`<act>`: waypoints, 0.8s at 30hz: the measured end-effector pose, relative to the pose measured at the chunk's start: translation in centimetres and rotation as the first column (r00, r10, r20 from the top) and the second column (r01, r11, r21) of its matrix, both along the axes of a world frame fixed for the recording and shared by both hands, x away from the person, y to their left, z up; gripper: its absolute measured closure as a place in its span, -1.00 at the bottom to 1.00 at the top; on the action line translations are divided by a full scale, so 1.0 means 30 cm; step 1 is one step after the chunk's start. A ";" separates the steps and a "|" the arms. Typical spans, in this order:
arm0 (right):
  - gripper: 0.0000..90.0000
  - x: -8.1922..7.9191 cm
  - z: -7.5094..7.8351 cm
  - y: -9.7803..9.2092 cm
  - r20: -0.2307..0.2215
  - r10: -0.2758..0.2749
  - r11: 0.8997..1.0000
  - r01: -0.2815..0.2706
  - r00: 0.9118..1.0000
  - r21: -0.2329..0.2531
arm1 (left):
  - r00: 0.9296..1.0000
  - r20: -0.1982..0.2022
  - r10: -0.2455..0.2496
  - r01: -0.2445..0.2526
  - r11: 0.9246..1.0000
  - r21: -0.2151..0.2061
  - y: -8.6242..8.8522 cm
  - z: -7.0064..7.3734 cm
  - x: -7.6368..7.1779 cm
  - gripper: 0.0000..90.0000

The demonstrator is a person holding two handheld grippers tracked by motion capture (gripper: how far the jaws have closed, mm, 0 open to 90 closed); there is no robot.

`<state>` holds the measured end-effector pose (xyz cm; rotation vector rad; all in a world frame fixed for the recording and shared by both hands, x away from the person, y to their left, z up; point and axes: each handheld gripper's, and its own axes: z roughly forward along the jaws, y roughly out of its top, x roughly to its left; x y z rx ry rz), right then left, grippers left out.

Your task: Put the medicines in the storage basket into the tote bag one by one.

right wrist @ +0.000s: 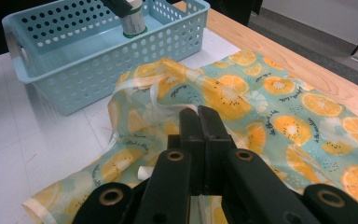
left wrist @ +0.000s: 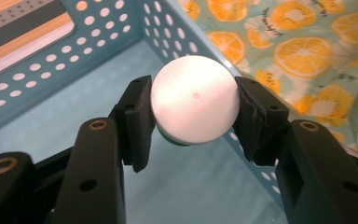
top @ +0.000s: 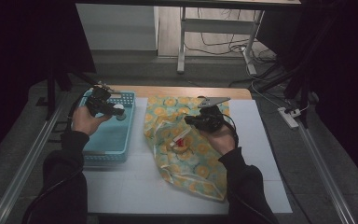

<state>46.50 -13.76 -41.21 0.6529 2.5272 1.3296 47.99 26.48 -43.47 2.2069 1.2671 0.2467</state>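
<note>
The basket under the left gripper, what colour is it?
Light blue basket with round holes in its walls; the right gripper view shows it best.

Bottle body hidden under its white cap – label (green-banded) unreadable.

A small white-capped bottle with a green base rim hung upright over the blue perforated basket, near its corner.

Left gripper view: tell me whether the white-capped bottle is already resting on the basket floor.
No, the left tool holds the white-capped bottle clamped between its jaws, above the blue basket floor.
</note>
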 end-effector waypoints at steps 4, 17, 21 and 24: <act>0.99 -0.001 0.000 0.001 0.001 0.000 1.000 0.000 1.000 0.000 | 1.000 0.004 -0.013 0.013 1.000 0.000 -0.004 0.009 -0.015 0.12; 0.99 -0.001 0.000 0.002 0.002 -0.001 1.000 0.001 1.000 0.000 | 0.997 0.029 -0.076 0.077 0.997 -0.017 -0.047 0.068 -0.084 0.12; 0.99 -0.001 0.000 0.003 0.001 -0.002 1.000 0.002 1.000 -0.002 | 0.994 0.032 -0.101 0.101 0.995 -0.018 -0.063 0.080 -0.102 0.12; 0.99 -0.002 -0.001 0.004 0.001 -0.001 1.000 0.001 1.000 -0.002 | 0.993 0.033 -0.114 0.115 0.993 -0.028 -0.076 0.084 -0.114 0.12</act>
